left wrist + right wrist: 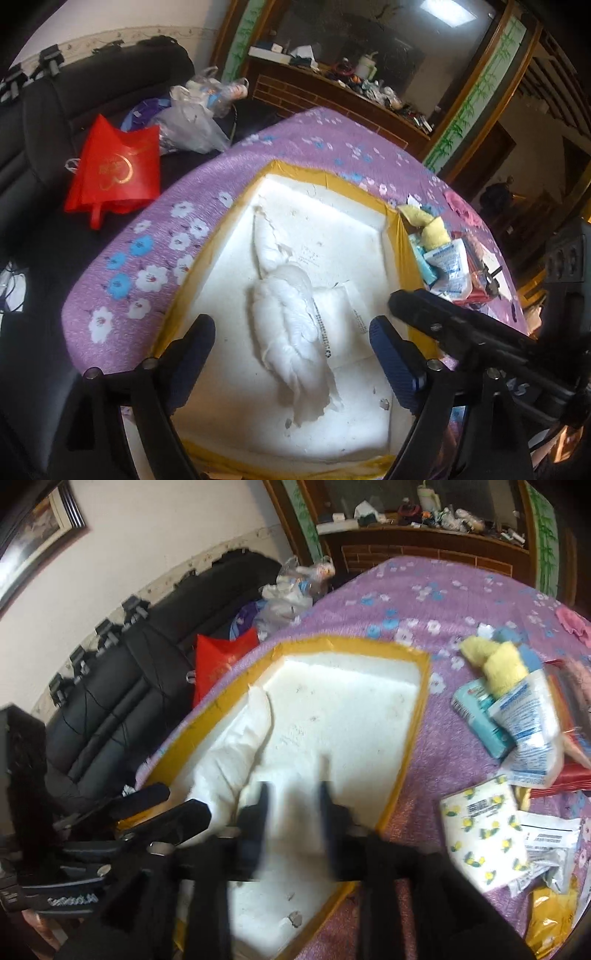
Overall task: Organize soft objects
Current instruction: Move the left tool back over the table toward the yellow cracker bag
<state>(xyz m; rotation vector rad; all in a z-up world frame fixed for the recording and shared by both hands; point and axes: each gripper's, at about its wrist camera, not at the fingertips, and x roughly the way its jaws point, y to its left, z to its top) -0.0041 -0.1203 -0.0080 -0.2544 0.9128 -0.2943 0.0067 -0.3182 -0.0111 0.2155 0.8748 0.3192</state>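
Drop-off step imo: twisted white cloth [291, 325] lies in the foam box [332, 236] w/ left gripper [291, 354] wide around it, right gripper [293, 794] half open, empty. Next: yellow towels [495, 661], off right.

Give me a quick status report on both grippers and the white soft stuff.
Left gripper open, right gripper open, neither holding. White soft bundle lying in the foam tray. Nothing in the way.
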